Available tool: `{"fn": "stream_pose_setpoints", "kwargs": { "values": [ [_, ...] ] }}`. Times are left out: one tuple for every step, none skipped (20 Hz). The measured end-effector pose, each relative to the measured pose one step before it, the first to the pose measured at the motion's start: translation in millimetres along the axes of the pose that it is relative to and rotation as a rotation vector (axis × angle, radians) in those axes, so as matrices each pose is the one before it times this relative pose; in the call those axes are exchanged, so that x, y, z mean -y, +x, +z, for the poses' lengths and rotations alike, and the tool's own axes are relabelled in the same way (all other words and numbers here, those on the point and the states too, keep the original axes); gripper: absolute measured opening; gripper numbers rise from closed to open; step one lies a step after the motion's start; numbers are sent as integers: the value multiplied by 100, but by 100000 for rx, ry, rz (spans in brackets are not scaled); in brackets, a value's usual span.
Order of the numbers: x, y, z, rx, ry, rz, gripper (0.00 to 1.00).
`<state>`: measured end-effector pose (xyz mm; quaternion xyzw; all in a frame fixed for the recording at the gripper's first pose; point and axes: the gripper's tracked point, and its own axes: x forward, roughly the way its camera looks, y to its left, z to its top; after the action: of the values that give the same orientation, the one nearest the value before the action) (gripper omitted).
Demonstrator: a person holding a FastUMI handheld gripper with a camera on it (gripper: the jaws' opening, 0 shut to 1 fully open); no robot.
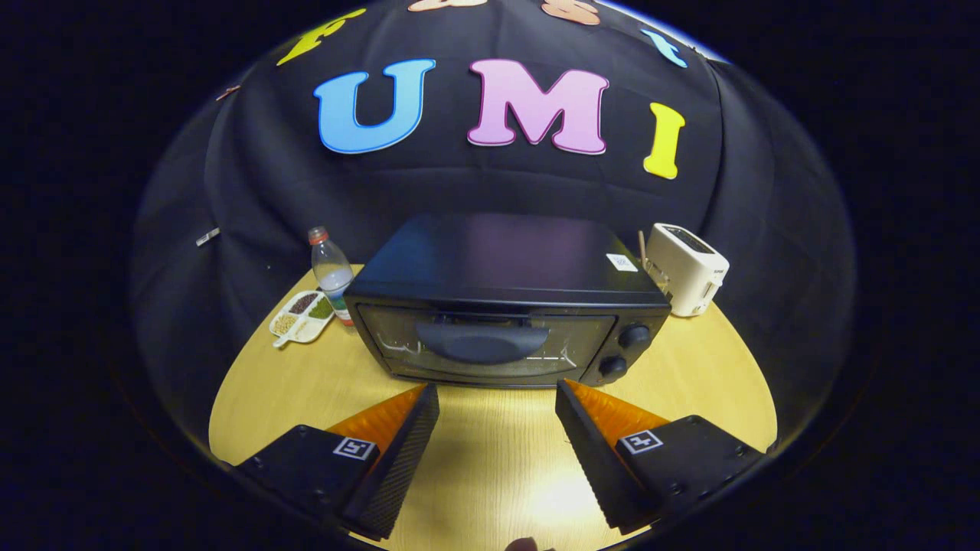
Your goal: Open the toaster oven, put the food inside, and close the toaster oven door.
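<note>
The gripper (498,394) was wide open, holding nothing, before one shut toaster oven (505,306). One tray (303,316) held three kinds of seeds.

Dim booth, warm glare on the wooden table (498,459), strong fisheye bending at edges, sharp centre

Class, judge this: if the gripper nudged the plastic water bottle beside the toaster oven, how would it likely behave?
The bottle stands tall and narrow, so it would probably tip. It looks partly filled, so likely light. Once down, its round body would probably roll. The gripper is open, holding nothing.
</note>
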<state>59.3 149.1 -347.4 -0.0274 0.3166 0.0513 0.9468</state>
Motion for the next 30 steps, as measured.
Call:
{"fn": "stream_pose_setpoints", "kwargs": {
  "values": [
    [17,-513,817,2510,-459,293,99],
    [56,-667,694,2573,-1056,78,99],
    [73,-722,726,2300,-930,272,99],
    [51,-733,874,2645,-761,314,99],
    [133,-684,770,2299,-730,110,99],
    [375,-664,938,2593,-335,-66,99],
    [505,-813,1079,2537,211,-176,98],
    [696,-772,1256,2798,305,-480,98],
    [700,-706,1142,2587,234,-893,97],
    [457,-701,1086,2587,958,-294,97],
    [427,-786,1148,2439,1491,106,97],
    [540,-722,1234,2086,1200,-220,98],
    [798,-757,1175,2150,1069,-364,97],
    [774,-807,1124,1818,764,-174,97],
    [676,-867,934,961,1745,-203,97],
    [313,-711,1043,1223,2063,675,97],
    [549,-759,943,1359,717,6,97],
    [976,-766,803,1464,-476,-634,97],
    [893,-726,740,1270,-774,-531,97],
    [736,-816,708,1408,-743,-298,97],
    [703,-757,592,815,-451,-113,97],
    [664,-623,646,1195,-193,-141,97],
    [706,-703,599,646,-165,-342,97],
    [738,-548,562,745,-181,-331,97],
    [596,-547,280,212,-218,-273,97],
    [471,-355,244,171,-368,-387,97],
    [560,-300,426,1049,-1148,-657,97],
    [539,-372,439,1283,-1284,-782,97],
    [437,-319,344,1123,-989,-752,97],
    [347,-487,415,1671,-772,-811,97]
  ]
}}
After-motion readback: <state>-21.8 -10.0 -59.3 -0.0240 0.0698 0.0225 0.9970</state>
